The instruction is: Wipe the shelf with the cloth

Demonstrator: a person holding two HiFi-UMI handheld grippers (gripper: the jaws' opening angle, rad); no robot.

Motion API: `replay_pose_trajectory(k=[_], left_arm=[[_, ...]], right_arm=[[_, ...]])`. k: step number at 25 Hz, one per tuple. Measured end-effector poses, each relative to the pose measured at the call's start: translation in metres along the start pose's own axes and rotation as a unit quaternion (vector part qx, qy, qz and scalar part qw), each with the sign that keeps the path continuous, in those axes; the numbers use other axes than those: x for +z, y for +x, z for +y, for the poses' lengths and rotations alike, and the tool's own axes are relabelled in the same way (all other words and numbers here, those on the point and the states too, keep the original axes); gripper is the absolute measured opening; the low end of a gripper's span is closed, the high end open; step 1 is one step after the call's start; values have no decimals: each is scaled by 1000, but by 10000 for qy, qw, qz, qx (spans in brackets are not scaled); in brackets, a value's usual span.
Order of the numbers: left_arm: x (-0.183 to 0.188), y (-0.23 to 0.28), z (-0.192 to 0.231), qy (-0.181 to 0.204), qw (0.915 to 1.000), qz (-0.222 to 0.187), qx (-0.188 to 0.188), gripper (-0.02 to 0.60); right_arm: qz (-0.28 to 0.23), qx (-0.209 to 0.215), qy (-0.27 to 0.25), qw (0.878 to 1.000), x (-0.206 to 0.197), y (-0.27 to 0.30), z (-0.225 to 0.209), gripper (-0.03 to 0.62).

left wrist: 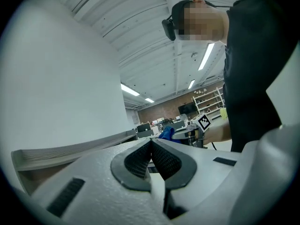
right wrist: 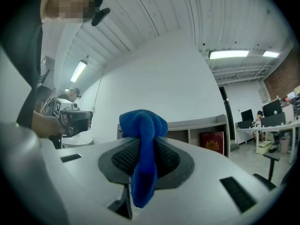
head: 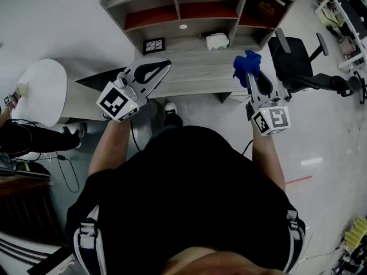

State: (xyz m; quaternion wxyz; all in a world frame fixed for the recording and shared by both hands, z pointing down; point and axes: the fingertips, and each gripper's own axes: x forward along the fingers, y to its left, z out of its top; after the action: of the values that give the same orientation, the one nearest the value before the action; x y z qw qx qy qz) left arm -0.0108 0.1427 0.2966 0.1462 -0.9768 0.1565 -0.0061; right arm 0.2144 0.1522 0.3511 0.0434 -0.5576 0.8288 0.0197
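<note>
Right gripper [head: 256, 79] pinches the cloth [head: 246, 65], left gripper [head: 162, 67] is pressed together empty — I'd drag it flat across the shelf [head: 198, 70].

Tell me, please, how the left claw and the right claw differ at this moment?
The left claw is shut on nothing; the right claw is shut on the blue cloth. In the head view the left claw slants rightward, while the right claw points nearly straight ahead. Both are held before the shelf.
</note>
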Motion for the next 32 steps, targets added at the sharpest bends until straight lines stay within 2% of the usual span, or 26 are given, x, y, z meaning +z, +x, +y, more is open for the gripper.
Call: replay_pose_trajectory(k=[4, 9, 20, 32], left_arm=[[-5, 8, 9, -79, 9999, -103, -39, 17], [-16, 14, 20, -188, 9996, -178, -89, 17], [-48, 14, 68, -408, 9991, -42, -69, 17], [-81, 25, 118, -628, 9978, 9, -212, 17]], right_arm=[[9, -146, 10, 9999, 0, 7, -5, 72], [97, -104, -138, 9998, 3, 21, 0, 74], [216, -136, -200, 9995, -2, 69, -3, 73], [405, -287, -169, 9986, -14, 118, -12, 73]])
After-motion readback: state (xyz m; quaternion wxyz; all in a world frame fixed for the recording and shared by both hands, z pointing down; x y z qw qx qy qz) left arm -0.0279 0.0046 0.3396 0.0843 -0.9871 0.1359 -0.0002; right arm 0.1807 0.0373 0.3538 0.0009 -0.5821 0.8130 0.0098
